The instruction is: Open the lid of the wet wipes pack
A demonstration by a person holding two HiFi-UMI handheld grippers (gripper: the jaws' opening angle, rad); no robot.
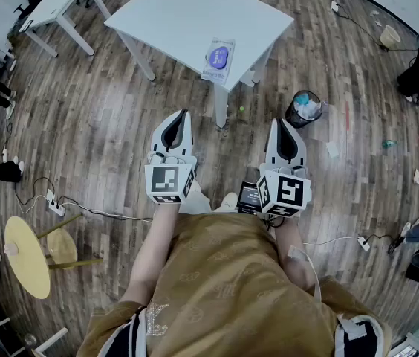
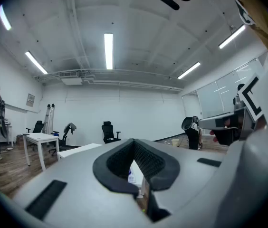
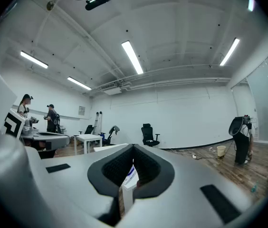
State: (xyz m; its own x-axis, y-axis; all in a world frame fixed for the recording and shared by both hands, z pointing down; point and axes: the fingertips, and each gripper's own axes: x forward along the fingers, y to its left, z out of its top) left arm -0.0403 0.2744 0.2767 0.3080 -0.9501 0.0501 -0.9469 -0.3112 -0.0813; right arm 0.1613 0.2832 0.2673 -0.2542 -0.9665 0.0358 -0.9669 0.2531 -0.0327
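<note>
Left gripper (image 1: 184,116): jaws together, nothing between them, held low in front of the person's body.
Right gripper (image 1: 281,123): jaws likewise closed and empty, beside the left one.
Wet wipes pack (image 1: 218,58): ahead of both grippers, well apart from them, flat near the table's nearest corner, purple patch up.
Table (image 1: 187,10): white top, white legs.
Floor (image 1: 98,125): dark wood planks.
Room: bin (image 1: 304,108) just ahead-right of the right gripper; second white table (image 1: 59,2) far ahead-left; white walls, strip lights.
</note>
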